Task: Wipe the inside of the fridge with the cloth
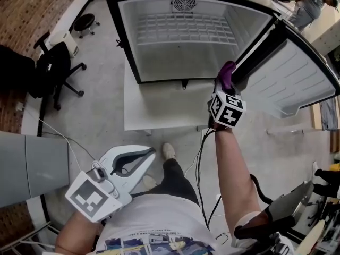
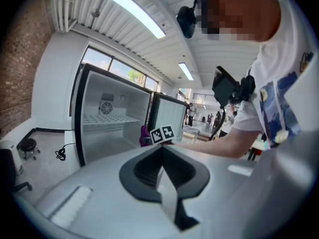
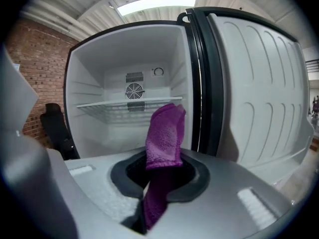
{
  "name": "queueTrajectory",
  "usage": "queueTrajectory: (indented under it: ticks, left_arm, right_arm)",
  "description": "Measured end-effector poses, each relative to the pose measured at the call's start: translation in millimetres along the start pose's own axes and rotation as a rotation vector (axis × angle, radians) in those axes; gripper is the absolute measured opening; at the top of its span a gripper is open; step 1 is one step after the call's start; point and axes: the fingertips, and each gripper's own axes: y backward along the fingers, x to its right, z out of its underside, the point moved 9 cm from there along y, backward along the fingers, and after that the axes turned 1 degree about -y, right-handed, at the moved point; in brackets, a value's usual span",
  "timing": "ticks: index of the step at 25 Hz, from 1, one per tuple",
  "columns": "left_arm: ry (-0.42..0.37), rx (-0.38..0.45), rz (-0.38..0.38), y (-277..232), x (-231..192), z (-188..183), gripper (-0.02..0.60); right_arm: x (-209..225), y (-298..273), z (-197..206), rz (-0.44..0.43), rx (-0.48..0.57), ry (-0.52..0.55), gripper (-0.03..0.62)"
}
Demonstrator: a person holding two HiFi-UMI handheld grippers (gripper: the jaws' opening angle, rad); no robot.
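The left gripper (image 1: 135, 161) is being held low and close to the body, well behind the other one; its jaws are being pressed together with nothing between them, as the left gripper view is showing; it is judged to be playing no part in the coming stroke.

The right gripper (image 3: 159, 180) is being carried out in front at arm's length, clamped narrowly on the purple cloth (image 3: 164, 133); the cloth is being gripped at its lower part, and its free folded end is standing up out of the jaws, its long axis running forward with the gripper's own.

Ahead of this gripper and a little to its left, the open fridge (image 3: 87, 83) is being faced; the cloth is not yet being touched to any inner wall; the cavity is judged to lie just beyond the cloth's tip, so a forward, slightly leftward reach is being called for. To the gripper's right the open door (image 3: 254, 88) is standing close by; farther in, the wire shelf (image 3: 112, 108) and then the fan (image 3: 134, 90) on the back wall are being seen.
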Motion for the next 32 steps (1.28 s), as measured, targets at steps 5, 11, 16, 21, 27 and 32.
queueTrajectory:
  ticks: [5, 11, 16, 21, 27, 32]
  left_arm:
    - [0.005, -0.030, 0.016, -23.2, -11.6, -1.0, 0.006]
    - [0.020, -0.030, 0.036, -50.6, -24.5, -2.2, 0.006]
    - [0.032, -0.034, 0.035, -63.4, -39.8, -8.4, 0.006]
    - [0.009, -0.033, 0.037, -72.3, -44.8, -14.0, 0.006]
    - [-0.015, -0.030, 0.018, -78.4, -52.8, -21.9, 0.006]
    - [-0.011, -0.043, 0.018, -86.7, -60.7, -24.8, 0.006]
  right_arm:
    - [10.8, -25.1, 10.5, 0.071, -0.001, -0.034, 0.054]
    - [16.6, -53.2, 7.7, 0.124, 0.026, -0.046, 0.054]
    - [14.3, -76.4, -3.3, 0.133, 0.043, -0.041, 0.054]
    - [13.4, -95.0, -10.2, 0.137, 0.057, -0.046, 0.054]
    - [10.7, -117.3, -17.1, 0.129, 0.061, -0.033, 0.054]
    - [6.2, -135.8, -24.3, 0.115, 0.068, -0.018, 0.054]
